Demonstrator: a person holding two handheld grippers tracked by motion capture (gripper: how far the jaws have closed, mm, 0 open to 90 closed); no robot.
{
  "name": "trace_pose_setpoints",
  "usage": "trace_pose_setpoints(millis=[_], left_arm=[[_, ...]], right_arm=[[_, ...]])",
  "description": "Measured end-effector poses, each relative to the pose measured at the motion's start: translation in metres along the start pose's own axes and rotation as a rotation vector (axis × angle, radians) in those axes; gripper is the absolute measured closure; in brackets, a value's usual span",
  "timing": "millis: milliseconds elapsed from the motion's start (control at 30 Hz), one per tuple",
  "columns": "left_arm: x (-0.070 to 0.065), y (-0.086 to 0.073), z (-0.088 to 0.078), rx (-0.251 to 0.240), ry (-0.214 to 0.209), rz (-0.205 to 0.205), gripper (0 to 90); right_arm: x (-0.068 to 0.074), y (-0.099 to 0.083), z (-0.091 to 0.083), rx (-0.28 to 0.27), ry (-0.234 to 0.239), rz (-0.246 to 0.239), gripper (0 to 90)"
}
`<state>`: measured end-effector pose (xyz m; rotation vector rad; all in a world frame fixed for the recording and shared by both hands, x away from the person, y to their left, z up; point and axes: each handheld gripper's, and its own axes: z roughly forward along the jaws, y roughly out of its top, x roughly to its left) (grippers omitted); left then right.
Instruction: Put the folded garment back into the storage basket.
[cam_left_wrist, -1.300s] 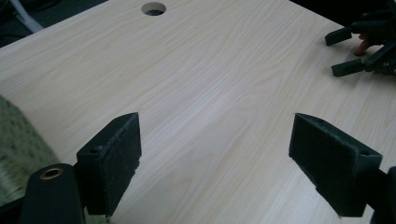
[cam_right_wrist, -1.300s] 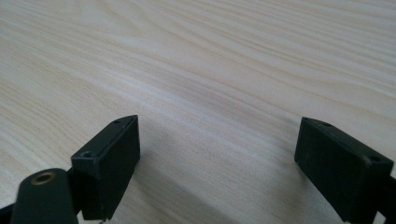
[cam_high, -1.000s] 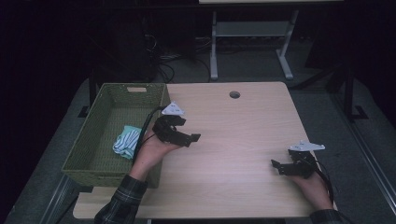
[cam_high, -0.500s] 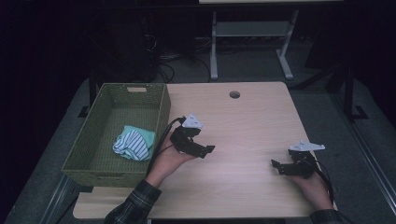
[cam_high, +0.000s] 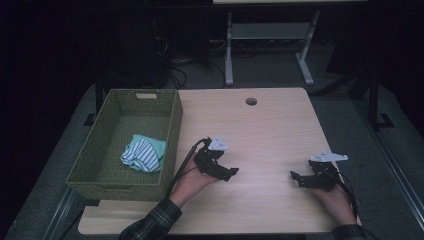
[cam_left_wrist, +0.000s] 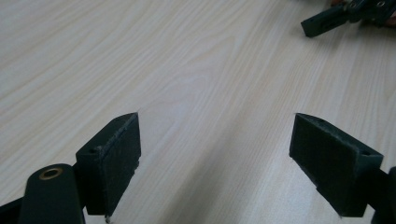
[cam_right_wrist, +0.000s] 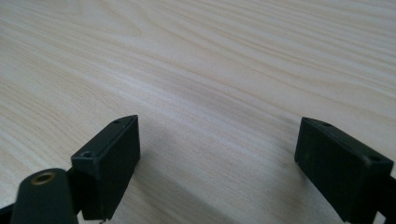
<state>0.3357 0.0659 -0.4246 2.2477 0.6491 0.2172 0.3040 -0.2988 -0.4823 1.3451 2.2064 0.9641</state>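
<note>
My left gripper rests low over the light wooden table, just right of the green woven basket. Its jaws stand wide open with bare wood between them. My right gripper lies near the table's front right, pointing left, and its jaws are open and empty too. Its black tip appears far off in the left gripper view. A striped white and teal cloth lies bundled inside the basket.
The basket stands along the table's left edge. A round cable hole sits near the table's far edge. A metal stand and cables are on the dark floor behind.
My left gripper has moved right from beside the basket and come down toward the tabletop. The cloth, partly hidden by the hand before, now lies in full sight. The right gripper has stayed put.
</note>
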Motion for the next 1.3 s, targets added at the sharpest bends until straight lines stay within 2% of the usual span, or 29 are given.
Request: trace_pose_setpoints(millis=[233,600,967,1300], left_arm=[[-0.002,-0.009,0.012,0.004,0.011,0.000,15.7],[-0.003,-0.021,0.031,0.058,0.025,0.016,15.3],[-0.002,-0.029,0.039,0.079,0.046,0.015,15.2],[-0.003,-0.034,0.038,0.043,0.048,0.018,13.8]], right_arm=[[0.000,0.000,0.000,0.000,0.000,0.000,13.7],[0.000,0.000,0.000,0.001,0.001,0.000,13.7],[0.000,0.000,0.000,0.000,0.002,-0.002,13.7],[0.000,0.000,0.000,0.000,0.002,-0.002,13.7]])
